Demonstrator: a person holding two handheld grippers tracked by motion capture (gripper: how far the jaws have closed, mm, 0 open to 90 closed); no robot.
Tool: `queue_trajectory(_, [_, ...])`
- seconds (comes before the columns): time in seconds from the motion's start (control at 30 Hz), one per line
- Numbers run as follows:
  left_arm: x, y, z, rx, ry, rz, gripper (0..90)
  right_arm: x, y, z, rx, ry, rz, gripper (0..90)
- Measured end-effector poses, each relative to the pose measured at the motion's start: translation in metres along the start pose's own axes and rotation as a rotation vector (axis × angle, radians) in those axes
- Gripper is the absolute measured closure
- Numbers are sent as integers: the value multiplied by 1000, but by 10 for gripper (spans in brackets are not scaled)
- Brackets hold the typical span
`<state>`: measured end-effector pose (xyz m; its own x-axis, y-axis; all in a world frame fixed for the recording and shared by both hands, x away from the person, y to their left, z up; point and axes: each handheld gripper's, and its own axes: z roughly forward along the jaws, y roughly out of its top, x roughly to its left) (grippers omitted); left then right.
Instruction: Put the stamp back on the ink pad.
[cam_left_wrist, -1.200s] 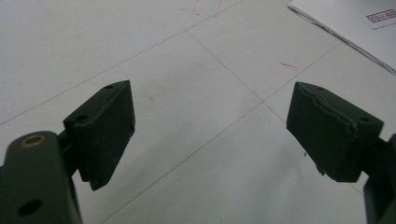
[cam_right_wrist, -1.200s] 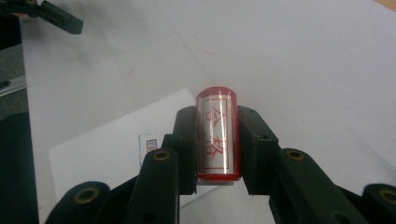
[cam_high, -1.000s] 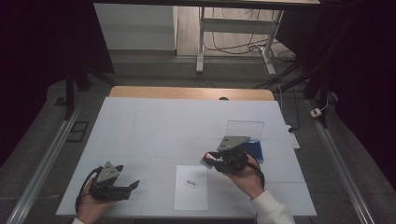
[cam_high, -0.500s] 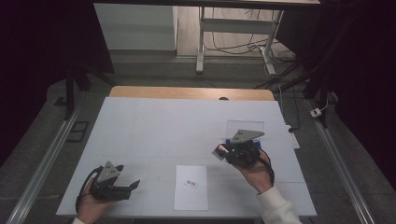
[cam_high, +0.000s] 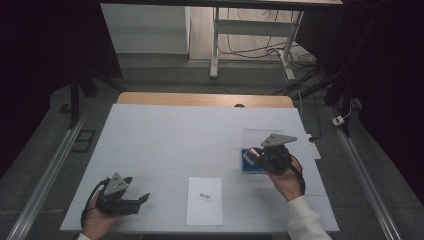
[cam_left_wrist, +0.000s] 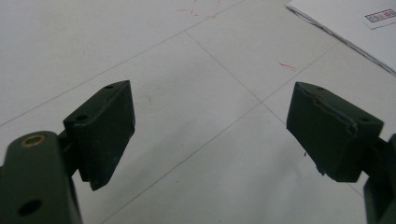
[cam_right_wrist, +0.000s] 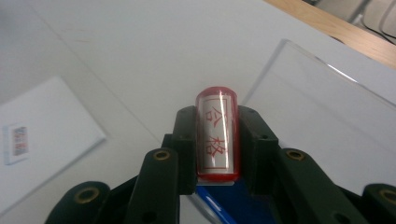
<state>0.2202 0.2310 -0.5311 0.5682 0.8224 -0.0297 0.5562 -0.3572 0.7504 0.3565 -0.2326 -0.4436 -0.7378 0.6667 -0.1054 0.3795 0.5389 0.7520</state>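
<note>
Two grippers over a white surface (cam_high: 165, 135), one stamp, one paper sheet.
Right gripper (cam_right_wrist: 217, 140) fingers clamp the single red stamp (cam_right_wrist: 217, 135); left gripper (cam_left_wrist: 210, 135) fingers spread wide, empty, near the sheet (cam_high: 204, 200).

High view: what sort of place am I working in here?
Probably a lab or test workstation: a white table on a bare grey floor, loose cables behind it, and rails alongside.

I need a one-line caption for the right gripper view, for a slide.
Right gripper clamps a red-capped stamp with red characters, above a blue pad, near a clear acrylic plate.
</note>
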Motion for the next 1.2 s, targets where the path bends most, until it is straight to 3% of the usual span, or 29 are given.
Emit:
queue_trajectory(0.23, [0, 0, 1, 2, -2, 0, 156, -23, -12, 3, 70, -84, 28, 697])
queue_trajectory(0.3, [0, 0, 1, 2, 1, 0, 156, -28, -16, 6, 94, -89, 37, 696])
queue_trajectory(0.5, [0, 0, 1, 3, 0, 0, 156, -35, -22, 11, 123, -88, 53, 696])
queue_trajectory(1.2, [0, -1, 1, 8, 0, 2, 156, -35, -25, 26, 171, -66, 39, 692])
